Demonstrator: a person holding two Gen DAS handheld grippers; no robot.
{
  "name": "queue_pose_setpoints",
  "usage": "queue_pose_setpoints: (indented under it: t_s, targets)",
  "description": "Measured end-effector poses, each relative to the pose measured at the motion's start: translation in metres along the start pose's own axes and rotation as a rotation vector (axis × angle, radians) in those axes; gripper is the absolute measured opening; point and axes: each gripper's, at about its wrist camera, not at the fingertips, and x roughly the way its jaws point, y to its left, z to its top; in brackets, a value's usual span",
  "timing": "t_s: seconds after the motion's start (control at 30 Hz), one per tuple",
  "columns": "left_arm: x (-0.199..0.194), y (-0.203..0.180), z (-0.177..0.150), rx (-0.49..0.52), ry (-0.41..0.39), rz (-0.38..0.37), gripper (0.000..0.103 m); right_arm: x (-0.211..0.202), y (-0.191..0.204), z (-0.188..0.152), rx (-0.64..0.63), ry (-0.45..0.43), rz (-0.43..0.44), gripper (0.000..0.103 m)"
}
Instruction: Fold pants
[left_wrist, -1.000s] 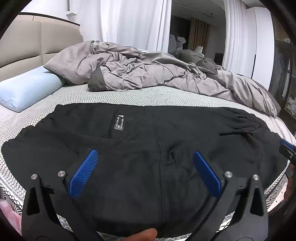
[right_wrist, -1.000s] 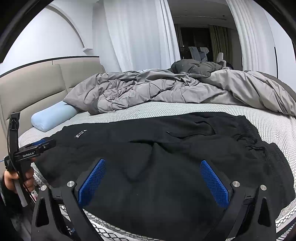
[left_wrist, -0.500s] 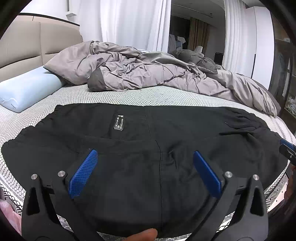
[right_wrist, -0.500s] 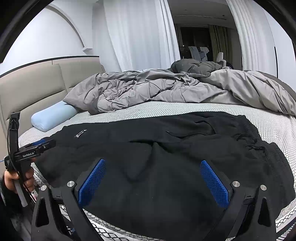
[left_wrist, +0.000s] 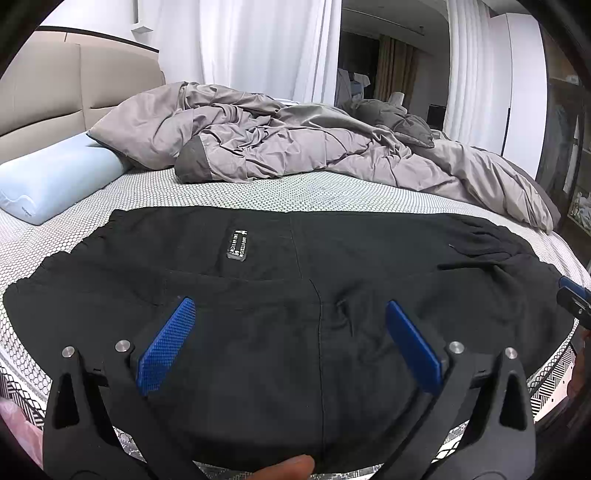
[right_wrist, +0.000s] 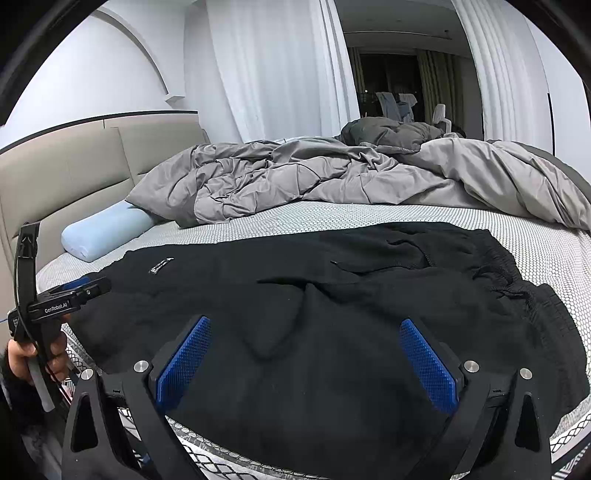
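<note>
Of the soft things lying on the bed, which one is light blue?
The pillow beside the headboard is the light blue one. The crumpled duvet behind it is grey, and the pants spread flat at the near edge are black.

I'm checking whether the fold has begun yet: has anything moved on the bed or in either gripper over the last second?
Nothing visibly changed. The black pants lie spread on the bed exactly as before, and the left gripper and right gripper hover open over them in the same places, holding nothing.
</note>
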Motion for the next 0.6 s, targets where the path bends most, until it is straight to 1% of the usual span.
queue_pose_setpoints:
  t_s: [0.13,0.33,0.53,0.57,0.6]
  targets:
    - [0.0,0.003,0.001,-0.021,0.0,-0.004,0.102,0.001,0.0,0.0,0.002,0.004,-0.001,0.103]
    - [-0.007,0.021,0.002,-0.059,-0.003,0.006,0.102,0.0,-0.005,0.003,0.014,0.01,-0.015,0.103]
    - [-0.025,0.049,-0.007,-0.096,-0.006,0.046,0.102,-0.008,-0.018,0.005,0.043,-0.001,-0.035,0.103]
    - [-0.029,0.054,-0.01,-0.095,-0.005,0.058,0.102,-0.011,-0.022,0.005,0.047,-0.007,-0.042,0.103]
    - [-0.035,0.063,-0.014,-0.1,0.0,0.086,0.102,-0.014,-0.026,0.004,0.052,-0.012,-0.052,0.103]
